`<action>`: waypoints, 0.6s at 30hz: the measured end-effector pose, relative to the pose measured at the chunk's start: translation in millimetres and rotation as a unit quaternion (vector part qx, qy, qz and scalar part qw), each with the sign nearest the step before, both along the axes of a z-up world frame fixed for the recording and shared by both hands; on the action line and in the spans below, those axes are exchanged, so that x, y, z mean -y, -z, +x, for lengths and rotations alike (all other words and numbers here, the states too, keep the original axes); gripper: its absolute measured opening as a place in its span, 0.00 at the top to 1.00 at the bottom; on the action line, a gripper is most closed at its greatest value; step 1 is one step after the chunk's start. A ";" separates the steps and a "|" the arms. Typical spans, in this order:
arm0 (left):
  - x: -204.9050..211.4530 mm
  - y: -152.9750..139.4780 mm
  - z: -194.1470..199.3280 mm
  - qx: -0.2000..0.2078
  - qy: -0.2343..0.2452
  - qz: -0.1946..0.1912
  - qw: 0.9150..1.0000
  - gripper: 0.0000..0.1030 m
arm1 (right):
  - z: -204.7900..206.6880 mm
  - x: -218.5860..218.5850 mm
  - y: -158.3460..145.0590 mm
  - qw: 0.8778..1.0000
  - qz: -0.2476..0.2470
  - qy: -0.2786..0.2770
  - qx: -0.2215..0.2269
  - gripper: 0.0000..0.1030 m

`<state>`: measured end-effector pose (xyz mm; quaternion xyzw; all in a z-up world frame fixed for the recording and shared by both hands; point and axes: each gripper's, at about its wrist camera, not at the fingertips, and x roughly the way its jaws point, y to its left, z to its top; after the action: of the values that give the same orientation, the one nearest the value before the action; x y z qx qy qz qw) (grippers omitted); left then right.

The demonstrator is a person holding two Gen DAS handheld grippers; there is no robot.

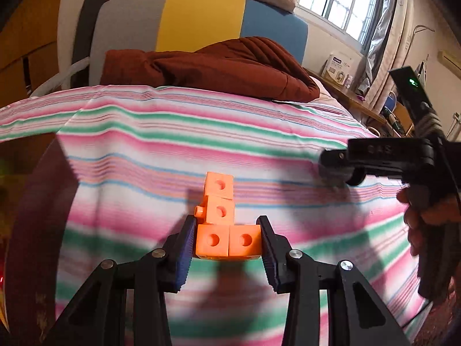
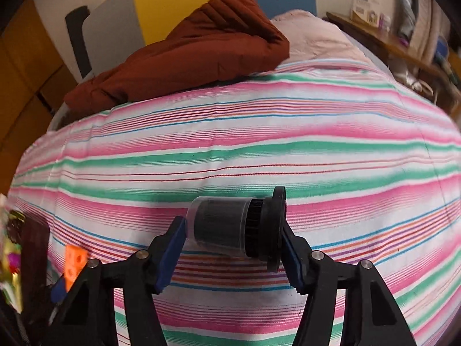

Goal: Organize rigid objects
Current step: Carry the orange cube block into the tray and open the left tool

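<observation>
An orange piece made of several linked cubes (image 1: 220, 225) sits between the fingers of my left gripper (image 1: 227, 232), whose blue pads press on its two bottom cubes; it stands upright above the striped sheet (image 1: 173, 132). The same orange piece (image 2: 73, 259) shows at the lower left of the right wrist view. My right gripper (image 2: 232, 232) is shut on a black cylinder (image 2: 222, 227) with a clear cap and a wide black flange, held sideways between the pads. That cylinder (image 1: 340, 170) also appears at the right of the left wrist view, with a hand (image 1: 426, 216) on the handle.
A maroon quilted cover (image 1: 207, 66) lies at the far side of the bed before a grey, yellow and blue headboard (image 1: 201, 17). A shelf with a white box (image 1: 338, 67) runs along the right. Dark and colourful clutter (image 2: 11, 259) lies off the bed's left edge.
</observation>
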<state>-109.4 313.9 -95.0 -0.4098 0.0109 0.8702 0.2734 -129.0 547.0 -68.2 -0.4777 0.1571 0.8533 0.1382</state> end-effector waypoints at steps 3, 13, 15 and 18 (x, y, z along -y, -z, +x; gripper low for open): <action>6.8 0.5 9.6 -0.005 0.000 -0.002 1.000 0.59 | -1.9 -0.4 3.4 1.000 0.010 -0.001 0.009 0.38; 27.1 -3.3 44.1 -0.014 0.010 -0.006 1.000 0.59 | -1.9 8.6 7.4 0.998 0.059 -0.023 0.022 0.38; 34.2 -7.4 55.5 -0.020 0.014 -0.002 1.000 0.59 | -1.6 7.4 7.6 0.998 0.059 -0.023 0.022 0.39; 44.4 -18.2 71.5 -0.028 0.025 0.011 0.999 0.59 | -1.5 8.5 6.3 0.998 0.054 -0.027 0.016 0.39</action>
<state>-37.9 269.5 -76.8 -0.3817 0.0189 0.8744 0.2989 -130.5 538.5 -74.5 -0.4874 0.0954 0.8560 0.1438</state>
